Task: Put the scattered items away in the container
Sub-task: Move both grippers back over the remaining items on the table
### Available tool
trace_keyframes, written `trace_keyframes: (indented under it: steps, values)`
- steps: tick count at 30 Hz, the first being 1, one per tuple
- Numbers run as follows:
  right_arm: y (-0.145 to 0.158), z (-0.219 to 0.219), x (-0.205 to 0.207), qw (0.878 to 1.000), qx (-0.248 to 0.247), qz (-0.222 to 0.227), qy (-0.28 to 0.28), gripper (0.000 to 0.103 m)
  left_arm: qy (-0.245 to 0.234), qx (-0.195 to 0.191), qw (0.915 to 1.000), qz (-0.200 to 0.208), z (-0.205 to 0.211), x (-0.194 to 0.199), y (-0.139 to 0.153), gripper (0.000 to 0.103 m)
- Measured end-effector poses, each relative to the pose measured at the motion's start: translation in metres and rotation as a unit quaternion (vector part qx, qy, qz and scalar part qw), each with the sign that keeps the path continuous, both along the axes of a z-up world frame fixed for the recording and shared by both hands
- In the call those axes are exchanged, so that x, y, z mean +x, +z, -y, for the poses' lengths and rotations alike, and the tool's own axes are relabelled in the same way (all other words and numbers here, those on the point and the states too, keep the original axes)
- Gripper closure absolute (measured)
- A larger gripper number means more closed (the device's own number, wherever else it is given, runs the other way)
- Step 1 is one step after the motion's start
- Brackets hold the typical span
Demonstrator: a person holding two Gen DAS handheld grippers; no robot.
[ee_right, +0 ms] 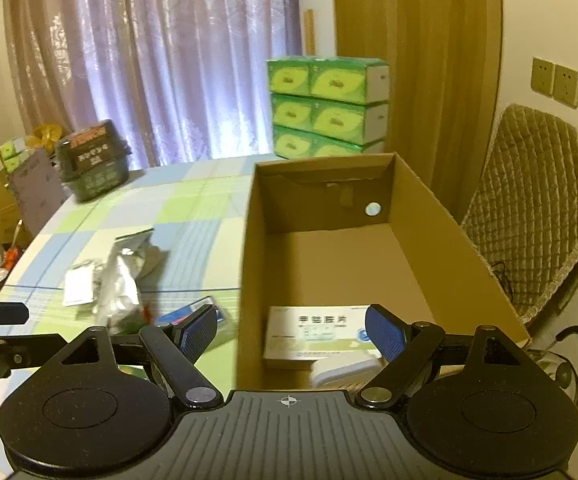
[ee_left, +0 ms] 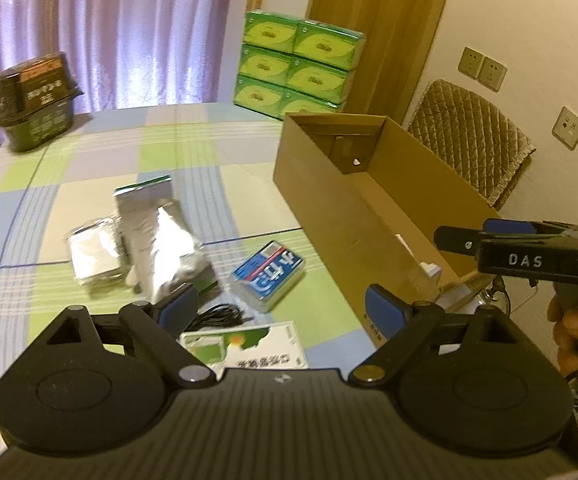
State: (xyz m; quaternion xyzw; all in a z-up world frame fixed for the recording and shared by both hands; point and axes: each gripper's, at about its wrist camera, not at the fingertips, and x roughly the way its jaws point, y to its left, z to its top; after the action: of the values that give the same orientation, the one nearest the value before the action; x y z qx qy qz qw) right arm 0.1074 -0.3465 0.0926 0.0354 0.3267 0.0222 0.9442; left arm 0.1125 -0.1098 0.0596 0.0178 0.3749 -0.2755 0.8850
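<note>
Stocking my cardboard box (ee_right: 441,216) at the table's right: one white medicine carton (ee_right: 317,332) already inside, near end. Still out on the checked cloth (ee_left: 89,152): foil pouches (ee_left: 161,240), blue packet (ee_left: 267,274), green-white box (ee_left: 249,346), black cord (ee_left: 219,316). My left gripper (ee_left: 281,308) and right gripper (ee_right: 291,330) both spread apart, empty. Suggested: lower left squarely over the blue packet, pinching its long sides.

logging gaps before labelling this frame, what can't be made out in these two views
- Black cable, left wrist view: partly hidden behind the left gripper.
- Green-and-white booklet, left wrist view: lower part covered by the gripper body.
- White item in the cardboard box, right wrist view: blurred, partly behind the right gripper.
- Blue packet: smeared.
</note>
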Motion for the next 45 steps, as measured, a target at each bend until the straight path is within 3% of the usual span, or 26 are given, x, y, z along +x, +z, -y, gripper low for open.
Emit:
trace_keyframes:
  steps: [14,31,45]
  values:
    - [0.014,-0.057,-0.021,0.998,-0.012,0.01,0.056,0.016,0.043,0.002,0.9991,0.004,-0.063,-0.029,0.001,0.01]
    - [0.006,-0.108,-0.029,0.994,-0.016,0.002,0.104,0.016,0.08,0.005,0.9968,0.006,-0.113,-0.032,-0.003,0.008]
    - [-0.055,-0.132,-0.028,0.987,-0.006,-0.053,0.152,0.015,0.081,0.035,0.9961,0.002,-0.132,-0.02,-0.024,0.004]
